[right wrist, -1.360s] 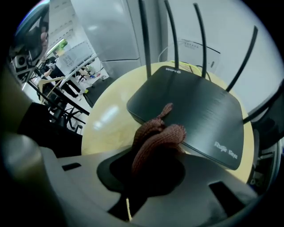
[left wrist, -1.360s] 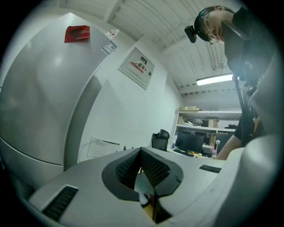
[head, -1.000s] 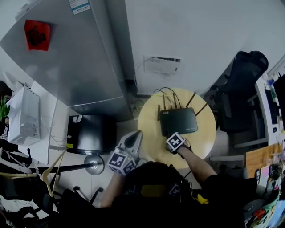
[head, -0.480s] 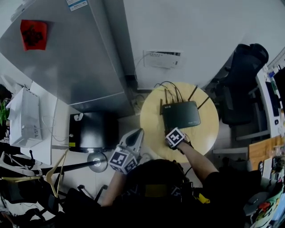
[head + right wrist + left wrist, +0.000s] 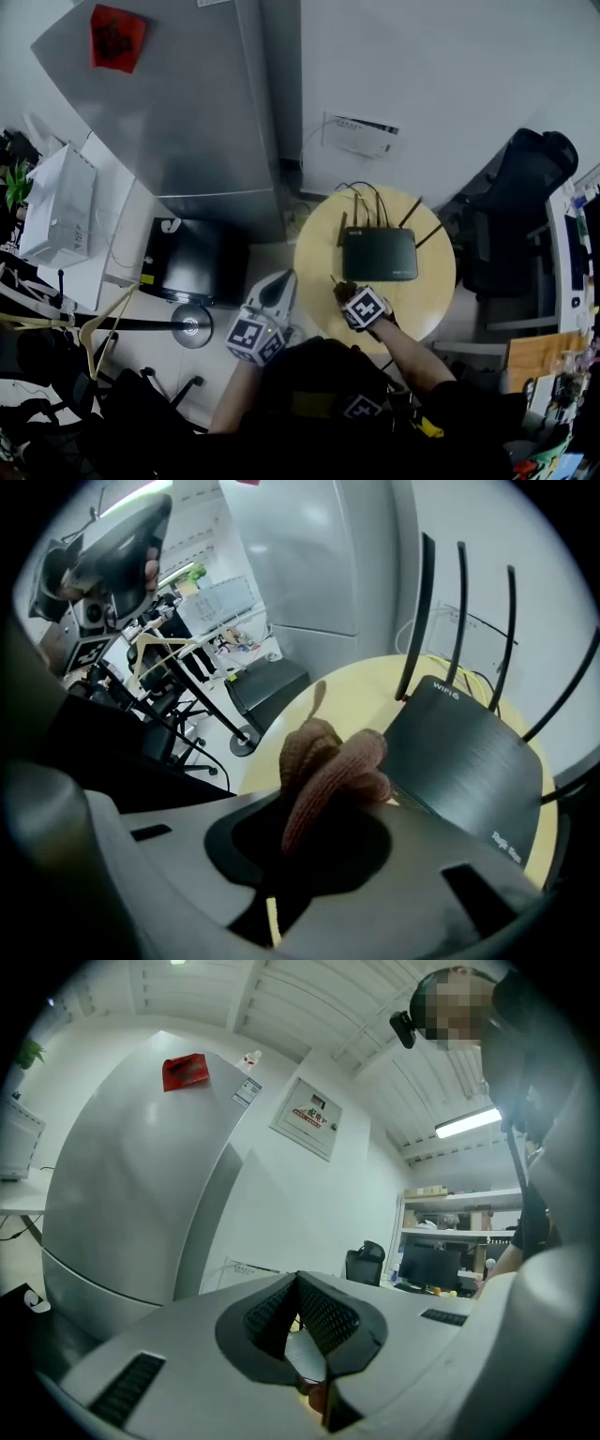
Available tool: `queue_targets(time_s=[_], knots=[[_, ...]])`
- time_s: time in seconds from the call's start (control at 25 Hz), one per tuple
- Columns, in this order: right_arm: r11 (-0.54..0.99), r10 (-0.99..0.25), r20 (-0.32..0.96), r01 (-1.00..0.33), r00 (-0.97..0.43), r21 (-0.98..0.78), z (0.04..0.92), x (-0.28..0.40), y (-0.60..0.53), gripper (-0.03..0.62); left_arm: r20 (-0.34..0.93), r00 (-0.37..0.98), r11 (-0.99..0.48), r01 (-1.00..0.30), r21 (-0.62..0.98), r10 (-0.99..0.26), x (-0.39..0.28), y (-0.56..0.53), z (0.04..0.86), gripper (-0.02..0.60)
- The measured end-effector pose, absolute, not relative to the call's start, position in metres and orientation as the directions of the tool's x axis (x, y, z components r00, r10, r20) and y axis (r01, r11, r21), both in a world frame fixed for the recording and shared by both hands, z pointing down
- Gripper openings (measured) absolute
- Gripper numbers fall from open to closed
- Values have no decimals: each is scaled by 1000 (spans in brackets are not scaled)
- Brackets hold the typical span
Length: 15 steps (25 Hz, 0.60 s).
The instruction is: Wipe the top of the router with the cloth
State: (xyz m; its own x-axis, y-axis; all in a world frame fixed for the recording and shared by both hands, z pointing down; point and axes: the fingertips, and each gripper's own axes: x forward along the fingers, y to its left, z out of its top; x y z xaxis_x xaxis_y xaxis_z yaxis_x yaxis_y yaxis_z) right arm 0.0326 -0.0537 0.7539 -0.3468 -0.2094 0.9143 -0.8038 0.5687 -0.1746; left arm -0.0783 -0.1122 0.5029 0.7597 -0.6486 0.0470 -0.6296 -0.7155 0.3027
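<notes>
Router (image 5: pixel 379 254), black and flat with its antennas raised, lies on the round yellow bench (image 5: pixel 319 267), toward the wall side. In the right gripper view its far corner carries the white word "WiFi" (image 5: pixel 442 694). A second line of white print runs along the near right edge, but it is too skewed to read.

The right gripper (image 5: pixel 323 841) is clamped on a bunched brown knitted cloth (image 5: pixel 328 761). The cloth sticks up from between the jaws, just off the router's near left corner and over bare bench top. From the head view it shows as a dark lump (image 5: pixel 343 292) ahead of the right gripper (image 5: pixel 349 298).

The left gripper (image 5: pixel 298 1321) is held off the bench's left edge, above the floor. Its ribbed pads meet at the tips with nothing between them. From the head view it shows pale (image 5: pixel 274 292), pointing toward the grey fridge (image 5: pixel 187 122).

The fridge bears a red paper square with a dark character (image 5: pixel 117 37). A framed sign (image 5: pixel 307 1117) on the wall has red and dark print too small to read, as does the white wall panel (image 5: pixel 361 134) behind the bench.

Half a second ago the right gripper's marker cube sat at the router's front edge. It has since drawn back toward the person, so the cloth is off the router top. The left gripper has kept its place.
</notes>
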Motion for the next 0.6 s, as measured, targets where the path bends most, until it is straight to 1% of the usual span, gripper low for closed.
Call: queue_targets(time_s=[0.2,0.32,0.4,0.52,0.6], knots=[[664,-270,882,-738,-387,-120,736,28,-41,61,68,758,-708,-634,311,-649,-66,-96,502,-9],[666,-293,873,-738,-391,-107,730,29,-37,61,51,781,-731,-603,318,-622,-53,-92,505,-8],[622,-310,876,-776,-369,-107,732,38,-37,61,21,810,-765,-562,314,-586,-41,-97,502,-9],[501,-369,858,-854,-358,-141,731,40,-51,61,-12,882,-847,-448,285,-471,-18,-115,489,-8],[451,-389,846,-876,-366,-171,730,32,-63,61,-17,918,-885,-377,273,-397,-6,-129,483,-9]])
